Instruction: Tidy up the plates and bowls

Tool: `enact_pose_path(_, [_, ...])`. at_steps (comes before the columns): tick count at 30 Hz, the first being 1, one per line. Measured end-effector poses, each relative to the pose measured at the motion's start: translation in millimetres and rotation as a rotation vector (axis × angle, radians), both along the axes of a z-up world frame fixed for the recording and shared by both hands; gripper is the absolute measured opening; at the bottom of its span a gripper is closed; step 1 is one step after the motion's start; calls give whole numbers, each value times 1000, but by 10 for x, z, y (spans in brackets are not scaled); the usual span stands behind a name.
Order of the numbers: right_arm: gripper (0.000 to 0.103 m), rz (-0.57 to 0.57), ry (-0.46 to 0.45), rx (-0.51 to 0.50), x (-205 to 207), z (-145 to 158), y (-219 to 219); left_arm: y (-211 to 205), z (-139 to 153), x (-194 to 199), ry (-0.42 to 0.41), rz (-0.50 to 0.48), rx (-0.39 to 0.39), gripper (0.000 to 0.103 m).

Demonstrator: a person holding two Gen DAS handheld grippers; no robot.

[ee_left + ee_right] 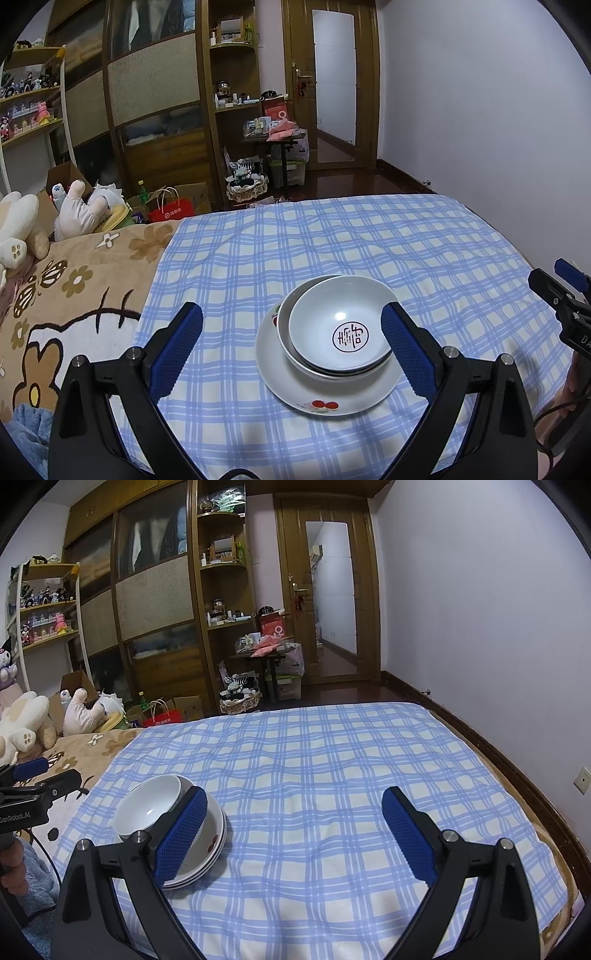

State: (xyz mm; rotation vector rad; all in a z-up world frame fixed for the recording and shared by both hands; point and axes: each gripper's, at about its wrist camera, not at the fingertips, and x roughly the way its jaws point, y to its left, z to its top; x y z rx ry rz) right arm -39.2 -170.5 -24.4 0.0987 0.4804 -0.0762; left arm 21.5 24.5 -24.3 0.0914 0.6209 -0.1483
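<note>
Though both grippers, left gripper (291,343) and right gripper (295,830), gape wide and empty, the right gripper's finger (181,834) masks part of the plate (216,834). Top bowl (338,328) hides the lower bowl's (284,325) interior.

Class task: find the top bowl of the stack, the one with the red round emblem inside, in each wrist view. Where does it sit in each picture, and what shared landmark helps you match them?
Left wrist view: top bowl sits low centre, between the open left gripper fingers.
Right wrist view: top bowl lies lower left, partly behind the right gripper's left finger; emblem hidden.
Shared landmark: the blue checked cloth under the stack.

Left gripper (291,347) spread wide, right gripper (295,830) likewise, both seemingly level, fingers (408,836) holding nothing
</note>
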Motion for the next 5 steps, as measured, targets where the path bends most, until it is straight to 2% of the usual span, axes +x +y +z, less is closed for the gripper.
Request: enact_pose_path(5, [100,0,0,0,1,2,-1,4,-4,7,1,0,-1,96])
